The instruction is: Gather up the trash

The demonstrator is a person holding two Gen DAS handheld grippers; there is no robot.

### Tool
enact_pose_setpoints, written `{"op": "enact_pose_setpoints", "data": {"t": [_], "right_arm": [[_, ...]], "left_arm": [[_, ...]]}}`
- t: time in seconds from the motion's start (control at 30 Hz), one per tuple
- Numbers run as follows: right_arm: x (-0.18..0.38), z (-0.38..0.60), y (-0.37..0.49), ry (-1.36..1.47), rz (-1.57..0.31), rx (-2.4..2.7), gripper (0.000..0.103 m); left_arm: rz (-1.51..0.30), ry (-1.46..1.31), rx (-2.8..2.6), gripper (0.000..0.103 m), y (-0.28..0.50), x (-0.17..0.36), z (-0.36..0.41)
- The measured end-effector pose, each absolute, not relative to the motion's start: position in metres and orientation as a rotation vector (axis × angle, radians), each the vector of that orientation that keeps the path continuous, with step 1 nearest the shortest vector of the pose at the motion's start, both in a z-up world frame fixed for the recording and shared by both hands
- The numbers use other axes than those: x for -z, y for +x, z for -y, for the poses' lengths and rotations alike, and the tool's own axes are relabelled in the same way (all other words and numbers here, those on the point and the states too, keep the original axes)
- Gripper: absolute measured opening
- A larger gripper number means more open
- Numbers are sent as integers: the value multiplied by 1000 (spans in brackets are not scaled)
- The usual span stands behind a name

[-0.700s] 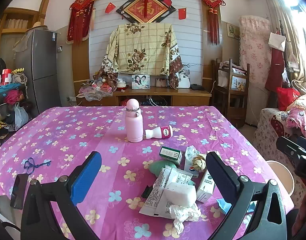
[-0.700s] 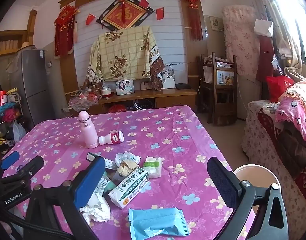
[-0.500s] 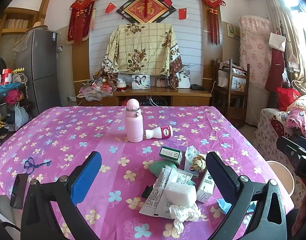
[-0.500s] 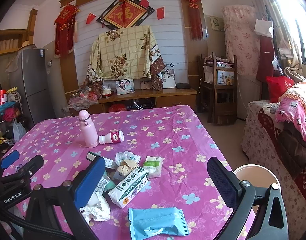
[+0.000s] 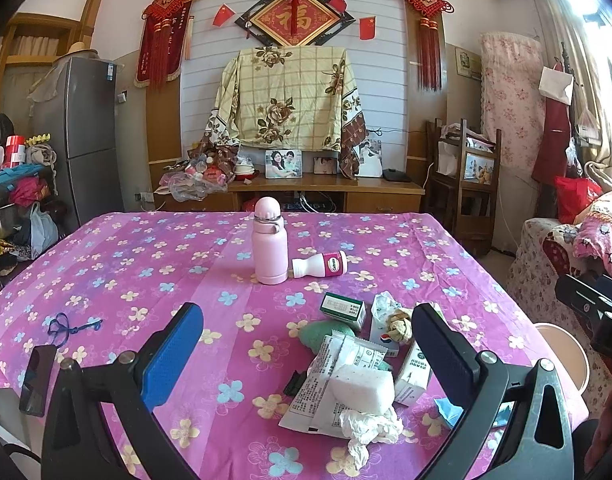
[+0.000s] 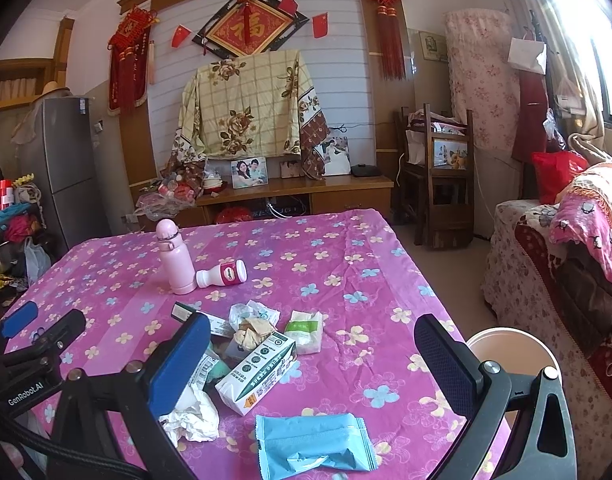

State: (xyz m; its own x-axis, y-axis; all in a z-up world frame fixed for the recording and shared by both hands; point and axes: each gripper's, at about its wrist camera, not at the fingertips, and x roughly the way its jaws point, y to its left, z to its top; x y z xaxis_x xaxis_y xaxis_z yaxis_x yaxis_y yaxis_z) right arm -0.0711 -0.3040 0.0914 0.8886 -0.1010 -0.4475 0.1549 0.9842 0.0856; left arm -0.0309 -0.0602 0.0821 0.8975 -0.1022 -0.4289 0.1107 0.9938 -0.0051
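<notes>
Several pieces of trash are heaped on the near right part of the pink flowered table [image 6: 346,264], and nothing is held yet. A blue wrapper [image 6: 314,442] is seen nearest in the right wrist view, flat and crinkly; it is judged feather-light, limp and a little slick, best pinched across a raised fold or along an edge. Just beyond it lies a green-and-white carton [image 6: 258,372], stiffer but probably empty and easily crushed, so a grip across its narrow sides is advised. Crumpled tissue [image 5: 366,428] and a white foam block [image 5: 362,384] are stacked on a printed packet [image 5: 330,380]: soft, squashy, safe to squeeze hard. A bin [image 6: 510,354] is seen off the table's right edge, near the heap. The right gripper [image 6: 312,354] is held level and low over the near edge, its pads spread wide, framing carton and wrapper. The left gripper [image 5: 306,344] is likewise held low, spread wide and empty, aimed down the table past the packet towards the pink flask [image 5: 269,242].
</notes>
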Motion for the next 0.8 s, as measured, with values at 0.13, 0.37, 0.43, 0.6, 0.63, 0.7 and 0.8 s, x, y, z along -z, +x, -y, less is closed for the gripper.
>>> {"op": "enact_pose_setpoints", "data": {"t": [0.13,0.37,0.43,0.6,0.63,0.7,0.8], "right_arm": [[-92,304,-70,122,-460,133,103],[-91,305,-71,116,-460,140,103],[-90,306,-71,121,-457,141,103],[-91,306,-70,117,-470,141,103],[-91,307,-71,118,-471,142,103],[-91,307,-71,121,-465,140,103],[-91,306,-71,122,-465,144,103]], "left_arm": [[-444,21,112,103,-31,-82,60],[-441,20,105,103,-31,-81,62],[-439,19,103,103,-31,-81,62],[-440,17,102,103,-32,-80,62],[-441,14,101,103,-32,-80,62],[-441,9,100,103,-31,-80,62],[-442,11,99,103,-31,-79,61]]}}
